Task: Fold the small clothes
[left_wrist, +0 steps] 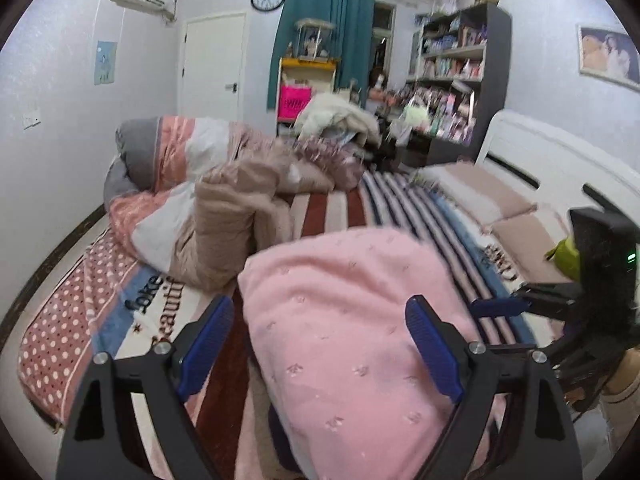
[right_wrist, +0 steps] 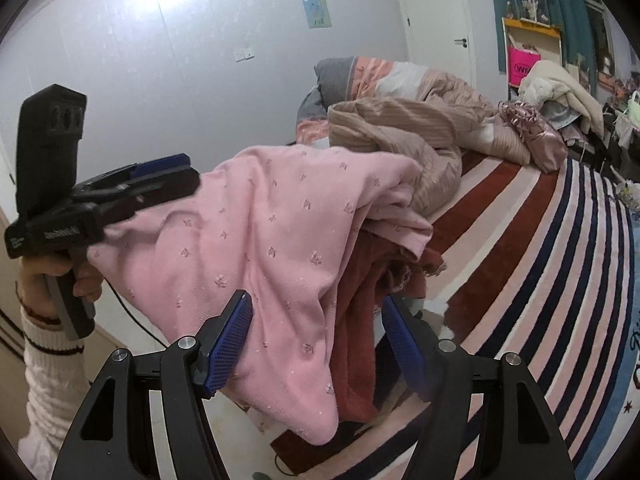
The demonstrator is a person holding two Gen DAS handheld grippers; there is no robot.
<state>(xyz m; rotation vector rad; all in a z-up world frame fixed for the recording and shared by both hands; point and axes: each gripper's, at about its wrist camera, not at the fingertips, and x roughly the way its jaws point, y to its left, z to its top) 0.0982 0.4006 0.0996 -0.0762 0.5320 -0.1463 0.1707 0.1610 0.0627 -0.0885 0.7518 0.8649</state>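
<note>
My left tool [left_wrist: 320, 344] stands with its blue ribbed pads apart, the pink garment [left_wrist: 344, 320] bulging between them at lower centre, not pinched. My right tool [right_wrist: 316, 340] is likewise apart, and the same cloth hangs between its pads; I cannot tell whether either pad touches it.

In the right wrist view the garment is lifted above the near edge of the bed [right_wrist: 540, 248], its upper left corner reaching to the left tool's fingers, though I cannot see if it is gripped there. It is a light, fleecy knit with tiny flower sprigs, limp and drooping, unlikely to slip. A dark red cloth [right_wrist: 368, 280] hangs beneath it and may drag along. I judge the hem corners the best hold.
</note>
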